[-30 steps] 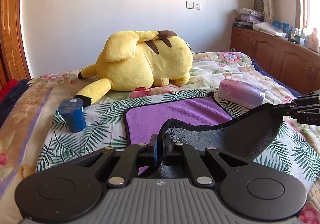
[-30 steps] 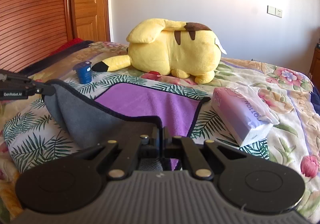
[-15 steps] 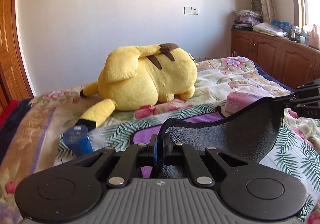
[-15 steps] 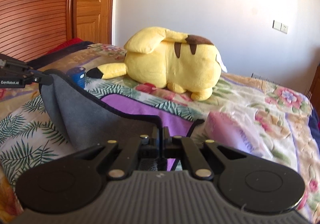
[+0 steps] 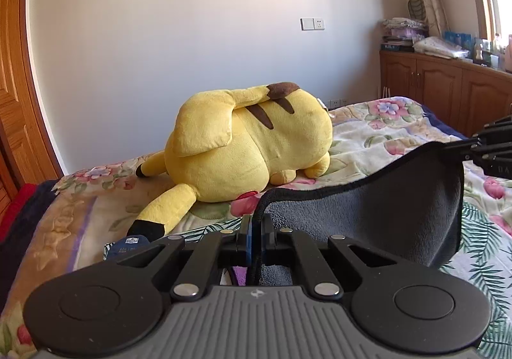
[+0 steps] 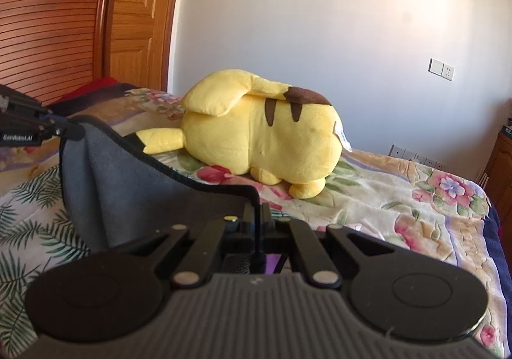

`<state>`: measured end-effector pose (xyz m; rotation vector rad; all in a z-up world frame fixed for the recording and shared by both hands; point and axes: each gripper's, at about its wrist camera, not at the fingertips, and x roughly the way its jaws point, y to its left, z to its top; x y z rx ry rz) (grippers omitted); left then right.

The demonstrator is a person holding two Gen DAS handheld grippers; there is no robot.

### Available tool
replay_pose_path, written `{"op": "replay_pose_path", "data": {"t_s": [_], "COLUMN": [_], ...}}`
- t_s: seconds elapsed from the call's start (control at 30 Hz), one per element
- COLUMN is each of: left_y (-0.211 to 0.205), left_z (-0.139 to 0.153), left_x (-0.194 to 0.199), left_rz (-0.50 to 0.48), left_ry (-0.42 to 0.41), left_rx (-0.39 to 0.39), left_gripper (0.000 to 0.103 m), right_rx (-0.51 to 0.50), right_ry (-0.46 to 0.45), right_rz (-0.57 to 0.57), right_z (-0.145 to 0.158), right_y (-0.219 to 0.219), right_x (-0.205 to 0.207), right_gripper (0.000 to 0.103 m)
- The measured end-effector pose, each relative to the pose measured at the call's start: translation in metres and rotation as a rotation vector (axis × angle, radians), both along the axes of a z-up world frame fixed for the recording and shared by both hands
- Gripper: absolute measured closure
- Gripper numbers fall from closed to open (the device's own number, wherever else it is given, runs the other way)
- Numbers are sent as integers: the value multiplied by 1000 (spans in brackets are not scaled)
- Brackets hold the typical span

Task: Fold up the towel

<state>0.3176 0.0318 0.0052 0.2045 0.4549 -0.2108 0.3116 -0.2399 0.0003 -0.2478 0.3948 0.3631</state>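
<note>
Grey towel [image 5: 368, 208] hangs lifted, each corner clenched by left gripper [image 5: 255, 231] and right gripper [image 6: 256, 221] jaws.

Bright window daylight from the right, sharp focus, fisheye-bent edges.

The left matte black two-finger gripper [image 5: 255, 232] carried a grey ribbed housing with a small embossed emblem, two round black discs at its sides, black linkage arms fixed by silver rivets, brass-coloured screw heads and blue finger pads. The right matte black two-finger gripper [image 6: 256, 221] showed the same build with dark pads. White "GenRobot.AI" lettering marked the left unit's side in the right wrist view.
</note>
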Motion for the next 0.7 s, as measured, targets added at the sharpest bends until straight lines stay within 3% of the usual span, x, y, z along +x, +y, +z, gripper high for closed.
{"op": "replay_pose_path", "data": {"t_s": [0.3,0.5,0.7], "left_y": [2,1,1], "left_z": [-19,-23,-26], "left_x": [30,45,62], "left_rz": [38,38,41], "left_ry": [22,-7,-19], "left_rx": [9,63,57], "left_gripper": [103,103,103], "right_rx": [15,-15,-25], "right_ry": [-2,-19,-22], "right_rz": [-41,-40,-35], "right_z": [-13,-21,-29], "right_y": [0,6,6], "right_x": [26,39,53], "right_gripper": [100,100,100]}}
